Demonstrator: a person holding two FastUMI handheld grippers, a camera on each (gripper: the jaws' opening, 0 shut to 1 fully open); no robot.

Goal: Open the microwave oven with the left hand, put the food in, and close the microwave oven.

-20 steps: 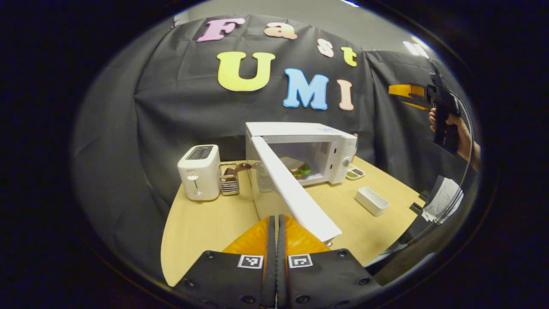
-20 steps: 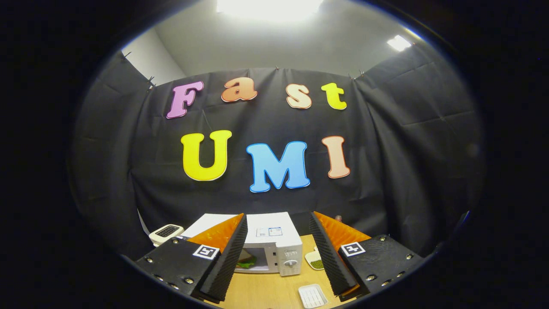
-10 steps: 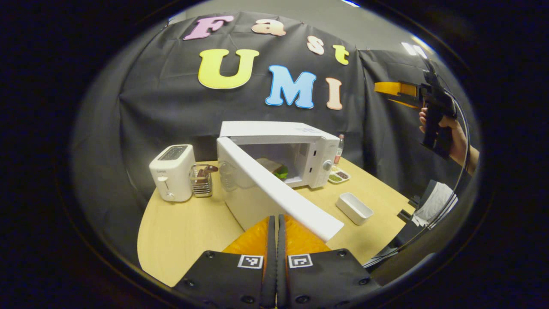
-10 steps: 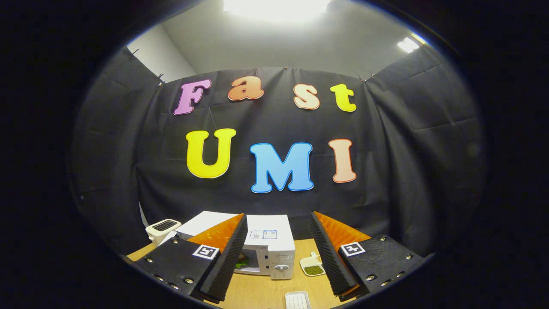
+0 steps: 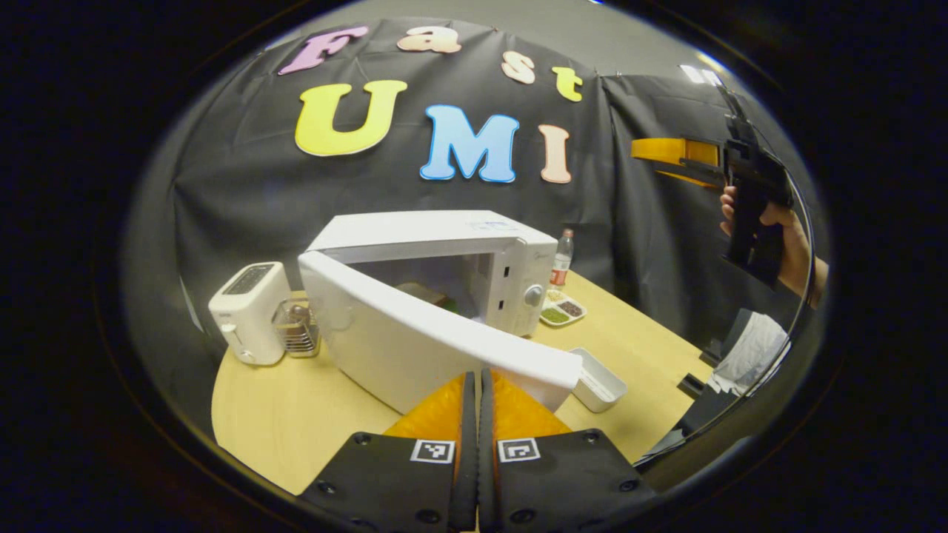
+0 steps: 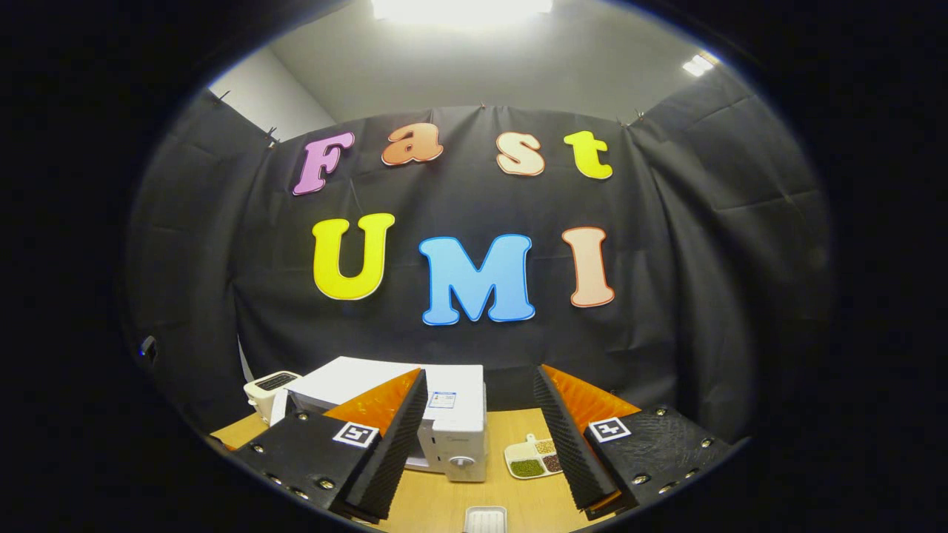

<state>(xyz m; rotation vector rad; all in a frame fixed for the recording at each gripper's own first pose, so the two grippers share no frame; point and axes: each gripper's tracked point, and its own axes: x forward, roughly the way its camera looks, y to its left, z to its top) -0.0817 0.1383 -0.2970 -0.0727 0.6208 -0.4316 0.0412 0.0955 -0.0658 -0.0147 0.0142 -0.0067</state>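
Wooden counter point(image 5: 296, 414) carries a toaster point(image 5: 244, 311) at the left, then the microwave oven point(image 5: 437, 274), its door point(image 5: 429, 340) ajar with food point(image 5: 429, 295) dimly inside. Left gripper point(image 5: 478, 400), fingers pressed together and empty, sits against the door's outer edge. Right gripper point(image 6: 480, 429) hangs high, spread wide, holding nothing.

My white microwave point(image 5: 415, 296) stood on the pale wood bench point(image 5: 296, 422), its door point(image 5: 415, 348) white as well. The toaster point(image 5: 248, 311) at the far left was cream-white. A white divided dish point(image 6: 532, 457) held green, tan and dark brown fillings; the bottle point(image 5: 561, 257) wore a red label.
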